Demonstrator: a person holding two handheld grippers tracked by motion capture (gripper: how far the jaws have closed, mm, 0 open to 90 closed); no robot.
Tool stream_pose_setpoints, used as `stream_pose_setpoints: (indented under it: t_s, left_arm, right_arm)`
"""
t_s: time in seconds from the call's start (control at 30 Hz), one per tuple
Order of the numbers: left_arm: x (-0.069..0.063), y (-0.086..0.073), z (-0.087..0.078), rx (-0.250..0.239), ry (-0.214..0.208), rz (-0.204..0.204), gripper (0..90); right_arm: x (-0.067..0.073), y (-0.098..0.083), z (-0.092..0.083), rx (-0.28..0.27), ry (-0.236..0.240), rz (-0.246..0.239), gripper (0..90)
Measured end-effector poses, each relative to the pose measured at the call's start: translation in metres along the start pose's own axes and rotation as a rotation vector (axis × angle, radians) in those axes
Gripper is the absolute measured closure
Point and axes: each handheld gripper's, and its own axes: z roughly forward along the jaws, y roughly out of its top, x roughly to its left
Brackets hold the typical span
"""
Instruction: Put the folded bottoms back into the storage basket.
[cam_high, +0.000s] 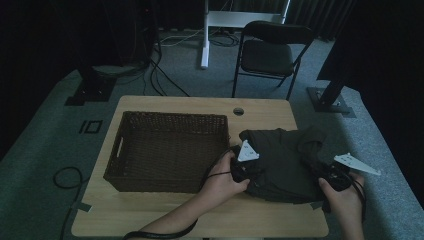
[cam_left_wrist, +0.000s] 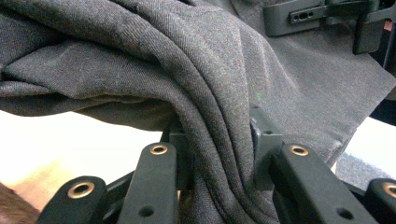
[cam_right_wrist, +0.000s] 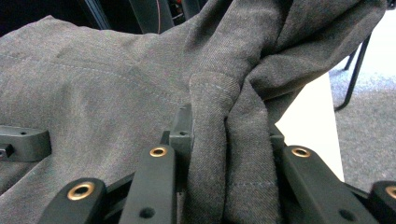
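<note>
A folded dark grey garment (cam_high: 285, 160) hangs between my two grippers over the right half of the wooden table (cam_high: 165, 212). My left gripper (cam_high: 243, 172) is shut on the garment's left edge; in the left gripper view thick folds of the grey garment (cam_left_wrist: 205, 93) run down between the jaws of my left gripper (cam_left_wrist: 219, 154). My right gripper (cam_high: 334, 176) is shut on the right edge, where bunched folds of the garment (cam_right_wrist: 233, 116) fill my right gripper (cam_right_wrist: 229, 144). The right gripper (cam_left_wrist: 317, 16) also shows far off in the left gripper view, and the left gripper (cam_right_wrist: 21, 142) in the right gripper view.
A dark brown wicker basket (cam_high: 122, 150) with nothing in it stands on the left half of the table, right beside the garment. A black folding chair (cam_high: 270, 52) stands beyond the table's far edge. Cables (cam_high: 67, 177) lie on the grey carpet at the left.
</note>
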Motion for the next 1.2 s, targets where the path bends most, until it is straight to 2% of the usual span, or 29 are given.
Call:
stream_pose_setpoints:
  t_s: [0.23, 0.4, 0.87, 1.2]
  left_arm:
    - [0.014, 0.01, -0.022, -0.023, 0.028, 0.032, 69.3]
    - [0.028, 0.01, -0.036, -0.033, 0.05, 0.046, 69.2]
    - [0.066, 0.005, -0.083, -0.046, 0.087, 0.004, 69.2]
    - [0.091, -0.009, -0.118, -0.064, 0.126, -0.011, 69.1]
  right_arm:
    - [0.016, 0.02, 0.005, -0.029, 0.028, -0.013, 68.1]
    - [0.032, 0.031, 0.014, -0.044, 0.047, -0.03, 68.2]
    - [0.075, 0.057, 0.047, -0.035, 0.119, -0.053, 68.2]
    - [0.108, 0.068, 0.073, -0.031, 0.169, -0.069, 68.2]
